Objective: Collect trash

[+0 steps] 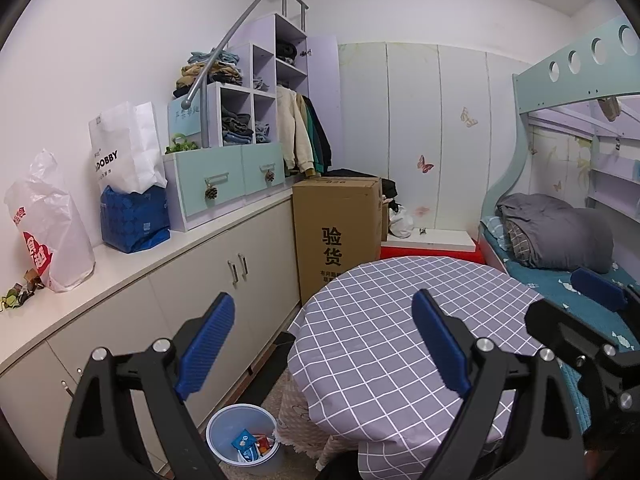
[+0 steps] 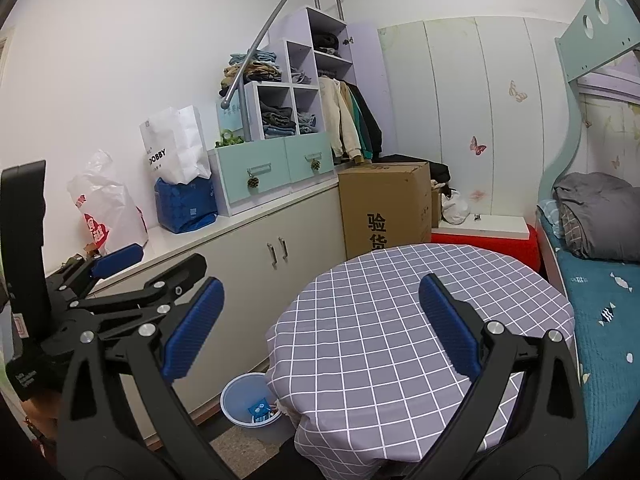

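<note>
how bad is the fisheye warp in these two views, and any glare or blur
Left wrist view: strong barrel warp, the cabinet top and wardrobe doors bow, dark corners; even soft light, no glare, all sharp. Right wrist view: same bowing, the bunk bed frame curves; the checked tablecloth stays crisp.

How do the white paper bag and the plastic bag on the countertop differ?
The white paper bag stands stiff and upright with black lettering; the plastic bag is crinkled, translucent and slumped, with red print. The white paper bag sits in a blue bag, next to the drawer unit; the plastic bag rests directly on the countertop, farther from the drawer unit. Both are white and stand against the wall.
</note>
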Action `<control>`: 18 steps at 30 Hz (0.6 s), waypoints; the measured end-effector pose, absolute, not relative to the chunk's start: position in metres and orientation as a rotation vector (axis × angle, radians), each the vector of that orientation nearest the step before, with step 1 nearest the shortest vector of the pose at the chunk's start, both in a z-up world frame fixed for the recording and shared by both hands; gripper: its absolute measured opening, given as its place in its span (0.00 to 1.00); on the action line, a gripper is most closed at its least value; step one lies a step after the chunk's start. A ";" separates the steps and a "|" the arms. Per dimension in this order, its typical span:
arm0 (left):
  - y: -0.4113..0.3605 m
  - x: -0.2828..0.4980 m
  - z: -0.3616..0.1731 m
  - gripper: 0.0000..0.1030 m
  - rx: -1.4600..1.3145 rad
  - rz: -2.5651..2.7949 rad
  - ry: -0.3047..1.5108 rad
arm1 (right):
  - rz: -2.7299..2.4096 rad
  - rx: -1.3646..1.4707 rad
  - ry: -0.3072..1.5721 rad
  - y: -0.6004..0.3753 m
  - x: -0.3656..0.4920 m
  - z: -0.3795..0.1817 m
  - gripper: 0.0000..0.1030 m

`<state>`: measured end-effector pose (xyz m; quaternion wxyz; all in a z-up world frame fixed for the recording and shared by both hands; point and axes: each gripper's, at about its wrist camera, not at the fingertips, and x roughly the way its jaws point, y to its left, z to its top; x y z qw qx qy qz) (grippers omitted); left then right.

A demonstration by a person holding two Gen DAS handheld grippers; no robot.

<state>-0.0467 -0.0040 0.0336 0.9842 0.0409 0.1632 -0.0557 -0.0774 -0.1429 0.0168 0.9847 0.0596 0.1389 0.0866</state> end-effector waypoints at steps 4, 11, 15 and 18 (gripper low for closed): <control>-0.003 -0.047 0.034 0.86 0.079 -0.111 0.330 | 0.174 0.118 0.282 -0.142 -0.077 0.017 0.93; 0.003 -0.044 0.034 0.86 0.073 -0.107 0.335 | 0.182 0.110 0.285 -0.136 -0.076 0.017 0.93; 0.005 -0.044 0.033 0.86 0.071 -0.105 0.336 | 0.183 0.109 0.284 -0.136 -0.075 0.017 0.93; 0.005 -0.044 0.033 0.86 0.069 -0.104 0.336 | 0.183 0.109 0.283 -0.136 -0.076 0.017 0.93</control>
